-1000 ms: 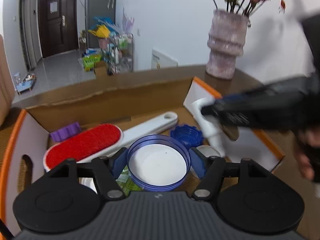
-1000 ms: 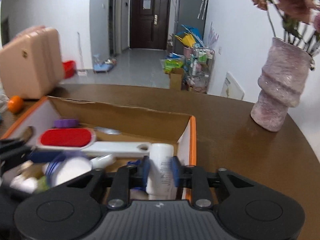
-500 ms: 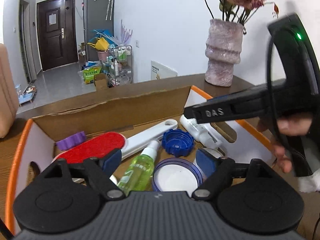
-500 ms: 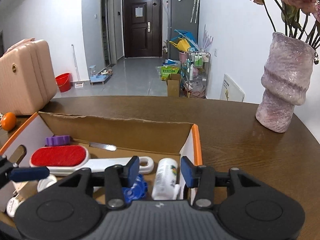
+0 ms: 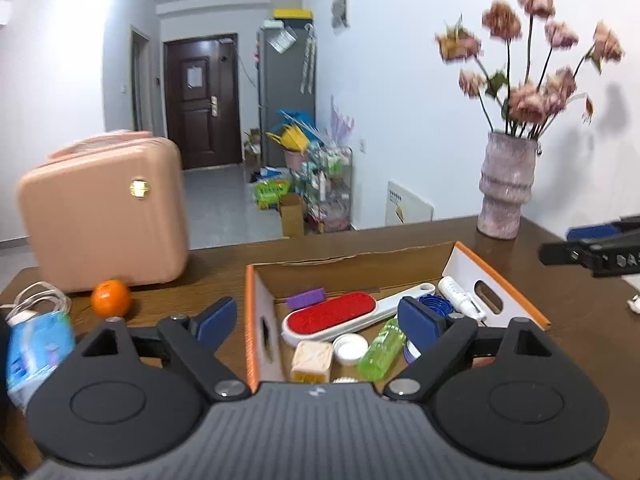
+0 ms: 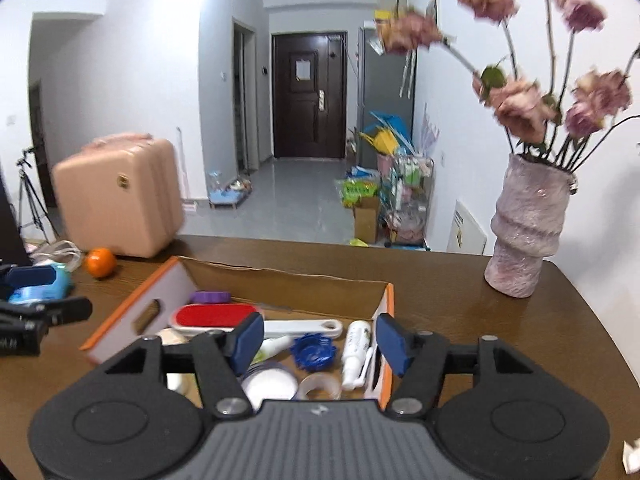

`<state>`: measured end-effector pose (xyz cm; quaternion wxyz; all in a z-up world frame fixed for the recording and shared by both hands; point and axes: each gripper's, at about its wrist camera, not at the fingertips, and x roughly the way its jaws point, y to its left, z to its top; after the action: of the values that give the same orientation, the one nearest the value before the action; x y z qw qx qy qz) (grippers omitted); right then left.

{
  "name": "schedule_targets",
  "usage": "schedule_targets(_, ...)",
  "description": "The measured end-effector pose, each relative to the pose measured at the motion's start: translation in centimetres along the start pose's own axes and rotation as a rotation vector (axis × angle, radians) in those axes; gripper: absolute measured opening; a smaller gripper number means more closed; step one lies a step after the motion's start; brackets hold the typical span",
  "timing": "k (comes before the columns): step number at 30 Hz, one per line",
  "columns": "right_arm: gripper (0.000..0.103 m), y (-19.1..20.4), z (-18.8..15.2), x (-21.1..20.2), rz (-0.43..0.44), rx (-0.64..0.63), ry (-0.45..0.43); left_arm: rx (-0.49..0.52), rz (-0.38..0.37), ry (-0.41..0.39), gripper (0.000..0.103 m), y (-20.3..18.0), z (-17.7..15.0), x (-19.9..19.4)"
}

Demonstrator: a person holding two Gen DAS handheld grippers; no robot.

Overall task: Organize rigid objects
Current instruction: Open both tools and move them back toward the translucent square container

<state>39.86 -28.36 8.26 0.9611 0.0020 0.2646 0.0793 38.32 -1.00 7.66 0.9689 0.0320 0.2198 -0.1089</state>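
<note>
The bench is dark wood with a soft sheen. The box is raw brown cardboard inside, its outer walls smooth white. The lint brush has fuzzy red cloth on glossy white plastic. The vase looks rough and grainy; the suitcase is ribbed hard plastic.

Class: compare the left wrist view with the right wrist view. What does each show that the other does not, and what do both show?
Only the left wrist view shows the green bottle and the small tan box in the cardboard box, with the left gripper open and empty.

Only the right wrist view shows a tripod on the far left and the right gripper open and empty.

Both show the red brush, blue cap, white spray bottle, orange, pink case and vase.
</note>
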Motion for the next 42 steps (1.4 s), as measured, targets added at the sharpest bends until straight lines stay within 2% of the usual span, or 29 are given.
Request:
schedule_targets(5, 0.066, 1.7, -3.5, -7.4, 0.048, 0.014, -0.059, -0.07, -0.004, -0.03, 0.093, 0.4, -3.4, -6.9)
schedule_targets(8, 0.072, 2.6, -6.5, -11.4, 0.088, 0.023, -0.097, -0.097, 0.013, -0.067, 0.094, 0.7, -6.3, -11.4)
schedule_targets(10, 0.081, 3.1, -8.3, -13.7, 0.098, 0.032, -0.124, -0.099, 0.041, -0.09, 0.096, 0.5, -8.0, -13.7)
schedule_targets(14, 0.084, 4.1, -13.1, -17.7, 0.074, 0.075, -0.144, -0.112, 0.082, -0.104, 0.097, 0.2, -11.8, -18.6)
schedule_targets(18, 0.087, 4.4, -17.5, -20.7, 0.084, 0.11, -0.147, -0.153, 0.055, -0.12, 0.099, 0.7, -15.0, -22.9)
schedule_targets(20, 0.087, 4.4, -18.9, -21.5, 0.053, 0.126, -0.128, -0.128, 0.054, -0.114, 0.099, 0.3, -15.8, -24.1)
schedule_targets(23, 0.087, 4.4, -20.0, -22.1, 0.037, 0.131, -0.118, -0.116, 0.039, -0.122, 0.1, -0.2, -16.1, -24.6)
schedule_targets(31, 0.093, 4.9, -20.9, -22.1, 0.007, 0.119, -0.136, -0.109, -0.012, -0.075, 0.1, -1.8, -16.2, -22.4)
schedule_targets(34, 0.101, 5.2, -21.0, -22.0, -0.07, 0.113, -0.189, -0.131, -0.016, -0.044, 0.102, -1.7, -16.3, -21.3)
schedule_targets(36, 0.102, 5.5, -21.0, -21.7, -0.107, 0.071, -0.2, -0.135, -0.013, -0.033, 0.102, -1.7, -16.4, -20.6)
schedule_targets(38, 0.101, 5.3, -20.8, -20.9, -0.1, 0.047, -0.184, -0.141, -0.009, -0.018, 0.102, -1.8, -16.2, -19.7)
schedule_targets(42, 0.097, 3.7, -20.4, -18.6, -0.083, 0.082, -0.128, -0.142, -0.013, 0.022, 0.102, -2.4, -15.5, -17.0)
